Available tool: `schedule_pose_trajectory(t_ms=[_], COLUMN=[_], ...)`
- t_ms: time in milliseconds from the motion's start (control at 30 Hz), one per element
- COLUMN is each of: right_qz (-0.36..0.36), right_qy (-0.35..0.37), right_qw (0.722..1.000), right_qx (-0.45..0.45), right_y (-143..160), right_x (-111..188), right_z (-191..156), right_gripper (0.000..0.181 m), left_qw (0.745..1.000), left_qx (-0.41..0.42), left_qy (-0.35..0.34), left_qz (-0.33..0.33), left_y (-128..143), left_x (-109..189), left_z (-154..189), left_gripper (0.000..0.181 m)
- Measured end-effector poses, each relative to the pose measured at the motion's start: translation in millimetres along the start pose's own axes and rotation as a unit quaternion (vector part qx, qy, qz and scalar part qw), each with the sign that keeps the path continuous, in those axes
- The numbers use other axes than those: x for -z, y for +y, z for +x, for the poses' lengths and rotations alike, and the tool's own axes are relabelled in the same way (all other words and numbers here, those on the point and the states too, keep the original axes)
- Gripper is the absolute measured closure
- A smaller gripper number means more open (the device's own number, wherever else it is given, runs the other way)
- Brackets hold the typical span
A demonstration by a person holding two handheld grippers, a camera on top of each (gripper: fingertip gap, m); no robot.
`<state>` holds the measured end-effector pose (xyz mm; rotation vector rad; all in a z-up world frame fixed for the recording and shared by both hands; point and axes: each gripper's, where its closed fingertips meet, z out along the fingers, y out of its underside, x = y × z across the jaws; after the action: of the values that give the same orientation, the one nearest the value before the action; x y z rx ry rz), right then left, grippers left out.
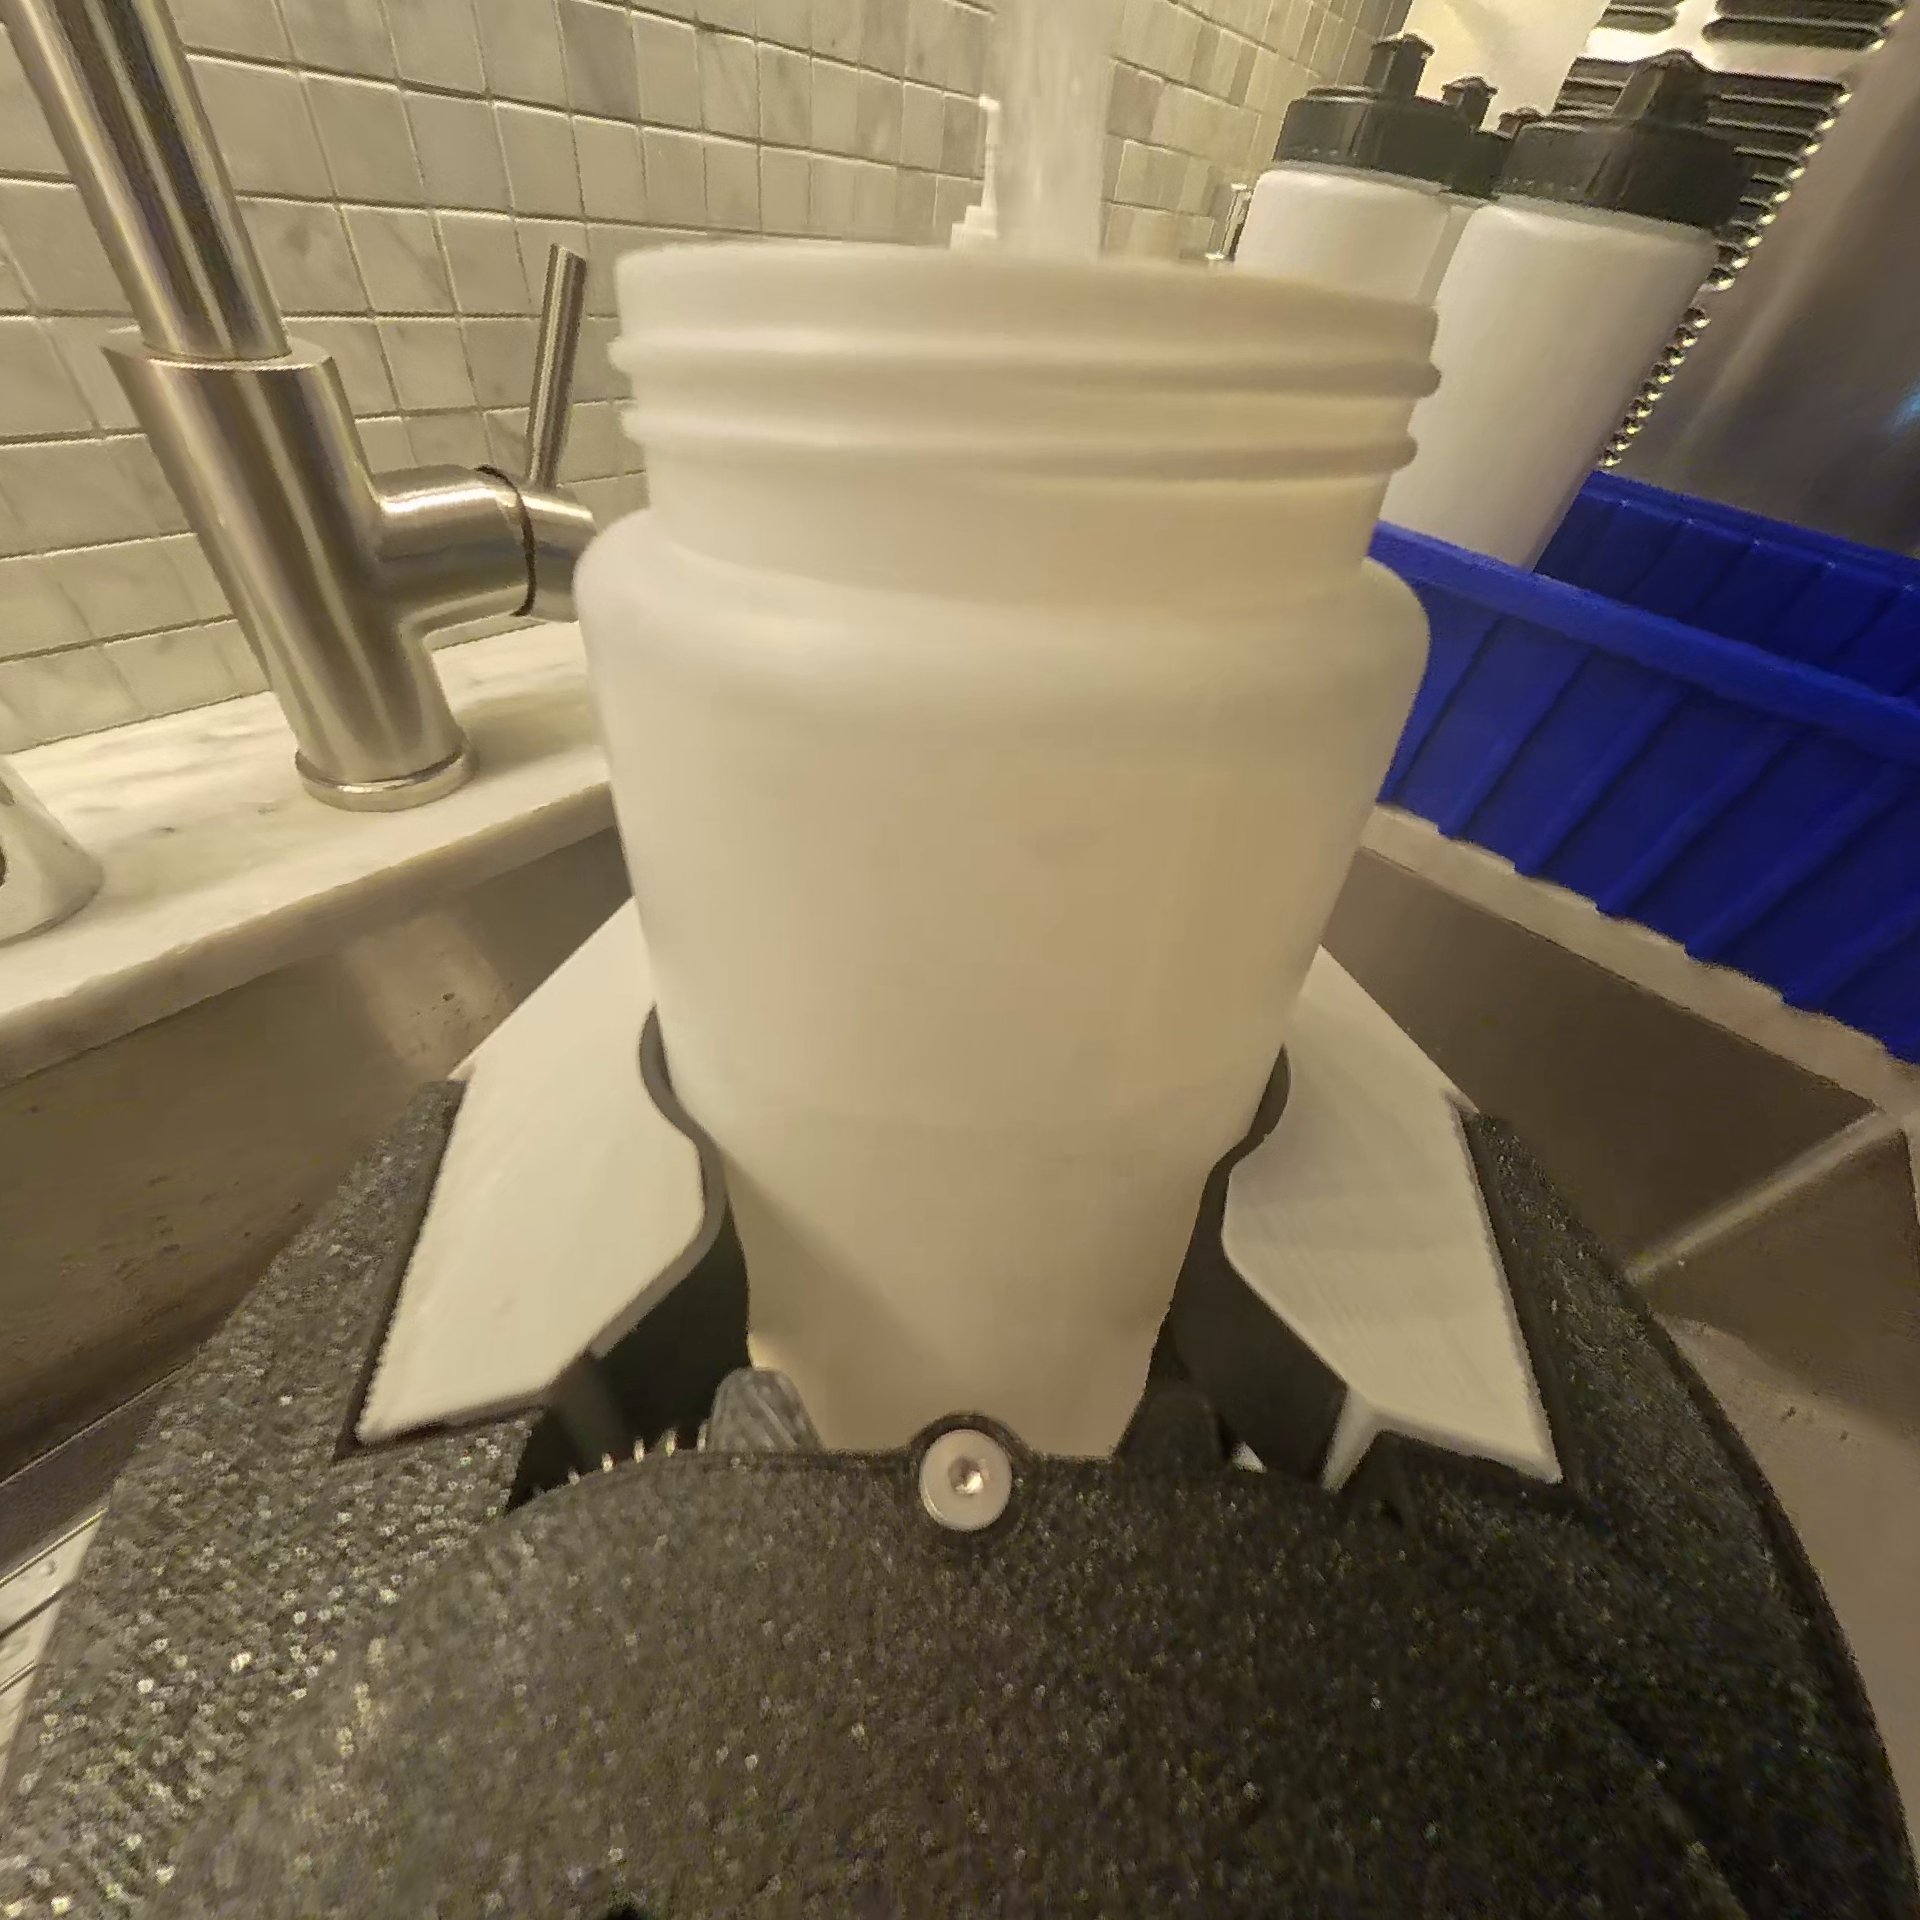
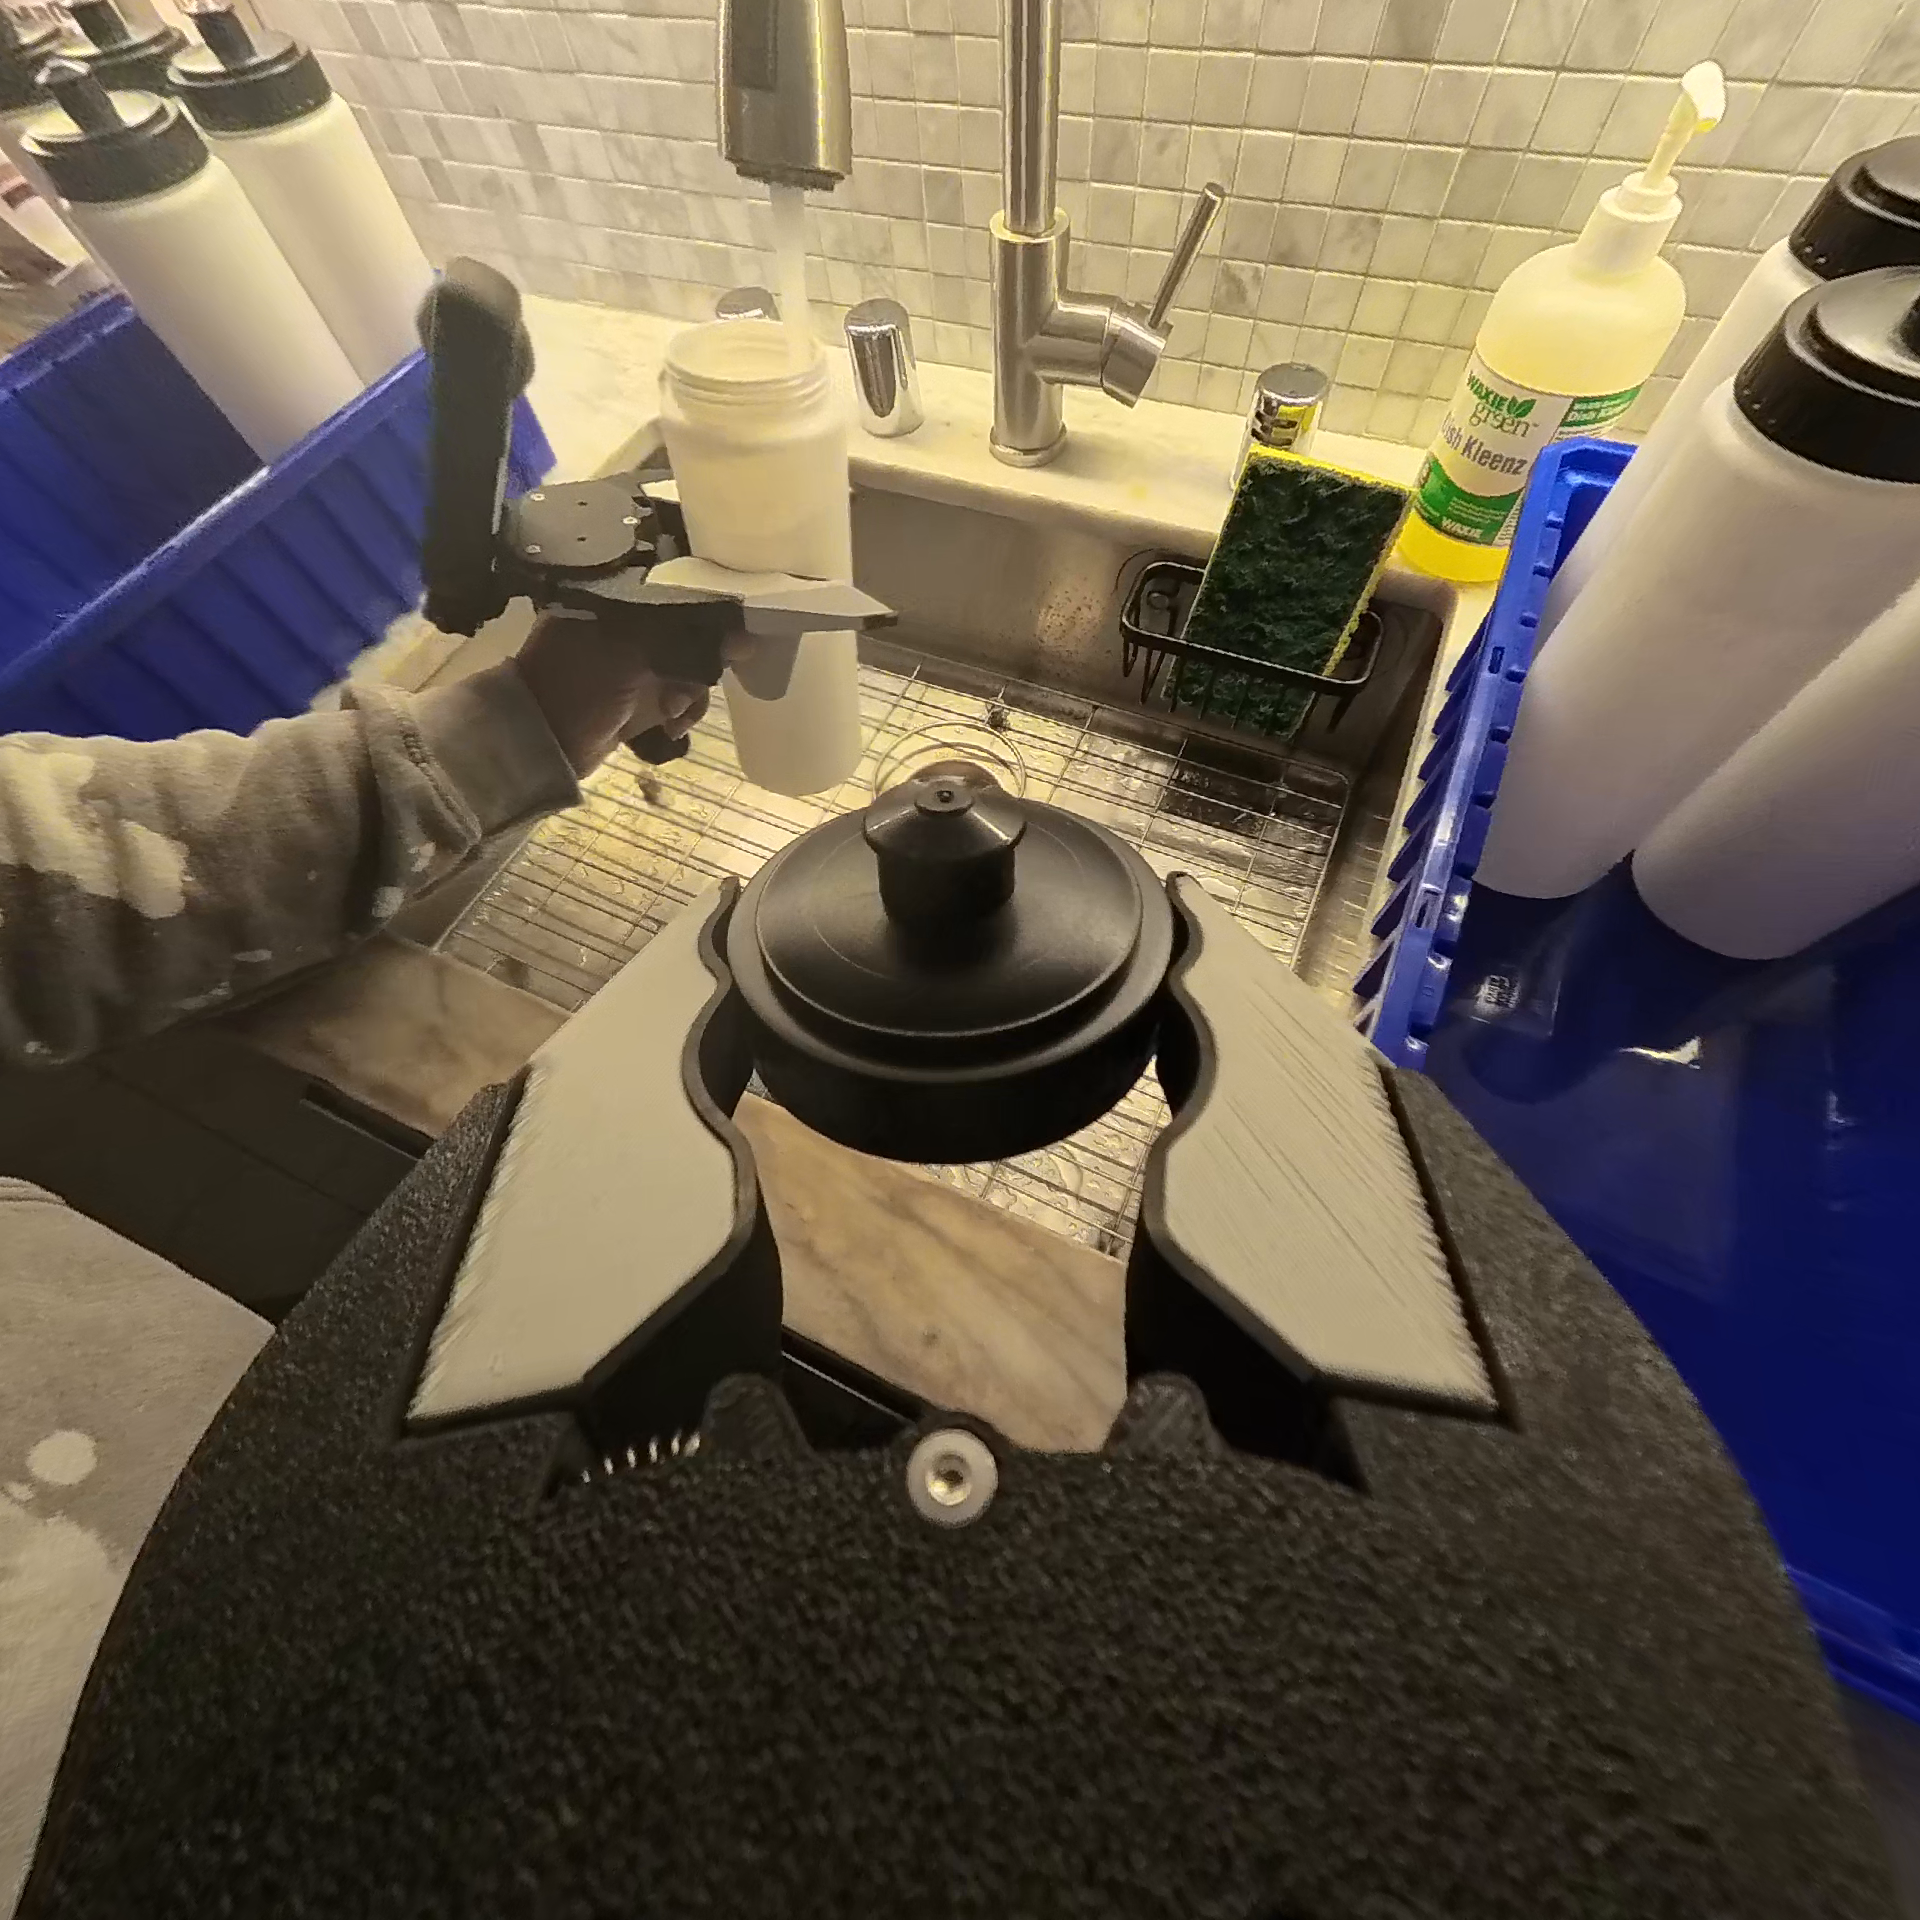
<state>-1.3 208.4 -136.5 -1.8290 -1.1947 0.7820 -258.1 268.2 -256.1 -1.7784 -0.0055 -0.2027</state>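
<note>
My left gripper [image 1: 961, 1081] is shut on an open white plastic bottle [image 1: 987, 727] and holds it upright over the sink. A stream of water [image 1: 1049, 114] runs from the tap head [image 2: 787, 94] into its threaded mouth. The same bottle [image 2: 764, 540] and left gripper [image 2: 727, 582] show in the right wrist view, held by a hand in a light sleeve. My right gripper [image 2: 951, 997] is shut on the bottle's black cap [image 2: 951, 971], spout up, above the sink's front edge.
A steel sink [image 2: 1392, 665] has a wire grid on its floor. A second tap [image 2: 1039, 270] stands behind. A green and yellow sponge [image 2: 1294, 561] sits in a black caddy. A soap pump bottle [image 2: 1548, 353] stands at right. Blue bins [image 2: 1662, 1143] [image 1: 1662, 748] hold several capped white bottles.
</note>
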Motion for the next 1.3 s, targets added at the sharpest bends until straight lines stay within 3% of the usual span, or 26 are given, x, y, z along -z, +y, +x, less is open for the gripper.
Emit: schedule_pose_trajectory(t_ms=[233,433,633,800,900,1033,1300], right_qz=[0.016,0.05,0.133,0.195,0.196,0.16,0.111], right_qy=[-0.021,-0.058,-0.178,-0.317,-0.392,-0.483,-0.55], right_qw=[1.0,0.997,0.974,0.923,0.888,0.843,0.804], right_qx=[-0.003,0.004,0.04,0.101,0.137,0.176,0.197], right_y=[-7,-30,-101,-178,-201,-199,-177], right_x=[-11,-25,-30,-19,-17,-12,0], right_z=[-12,-41,-112,-188,-230,-273,-296], right_gripper=[0.102,0.103,0.103,0.103,0.103,0.103,0.103], left_qw=[1.0,0.999,0.999,0.997,0.993,0.988,0.976], left_qx=[-0.019,-0.039,-0.046,-0.039,-0.033,-0.046,-0.071], left_qy=[-0.017,-0.026,0.007,0.061,0.103,0.141,0.202], left_qz=[-0.016,-0.009,0.022,0.039,0.044,0.054,0.049], left_y=[7,-15,-66,-105,-120,-136,-150], left_x=[50,113,175,209,219,227,240], left_z=[-11,-11,25,74,105,136,173], left_gripper=[0.079,0.079,0.079,0.079,0.08,0.08,0.08])
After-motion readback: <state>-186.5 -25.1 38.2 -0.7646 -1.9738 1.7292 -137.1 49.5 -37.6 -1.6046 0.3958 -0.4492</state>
